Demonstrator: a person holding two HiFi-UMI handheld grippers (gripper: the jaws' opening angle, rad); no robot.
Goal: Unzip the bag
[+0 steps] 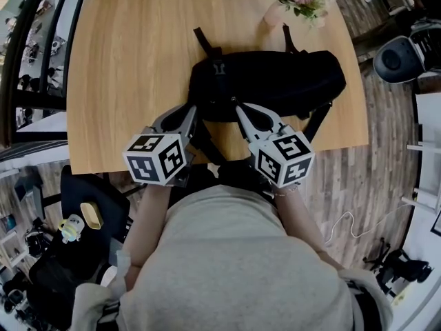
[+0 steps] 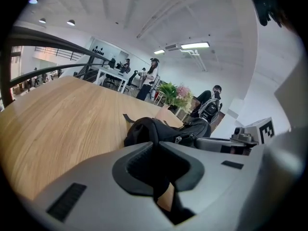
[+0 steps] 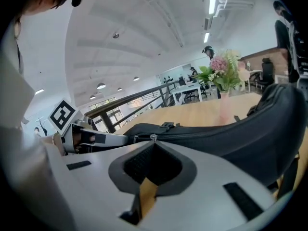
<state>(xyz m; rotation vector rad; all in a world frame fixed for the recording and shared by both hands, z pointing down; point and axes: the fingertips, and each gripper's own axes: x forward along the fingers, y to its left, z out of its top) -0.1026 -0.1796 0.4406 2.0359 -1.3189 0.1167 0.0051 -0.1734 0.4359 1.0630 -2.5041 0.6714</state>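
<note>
The black bag [image 1: 275,81] lies with its long axis left-to-right on the wooden table [image 1: 124,61] in an open office. The left tool [image 1: 193,110] pinches its end, and the right tool [image 1: 238,109] clenches the zipper pull [image 3: 151,137].

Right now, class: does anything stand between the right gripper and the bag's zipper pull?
Nothing visible does. The right gripper is shut, its tips right at the zipper pull on the black bag.
</note>
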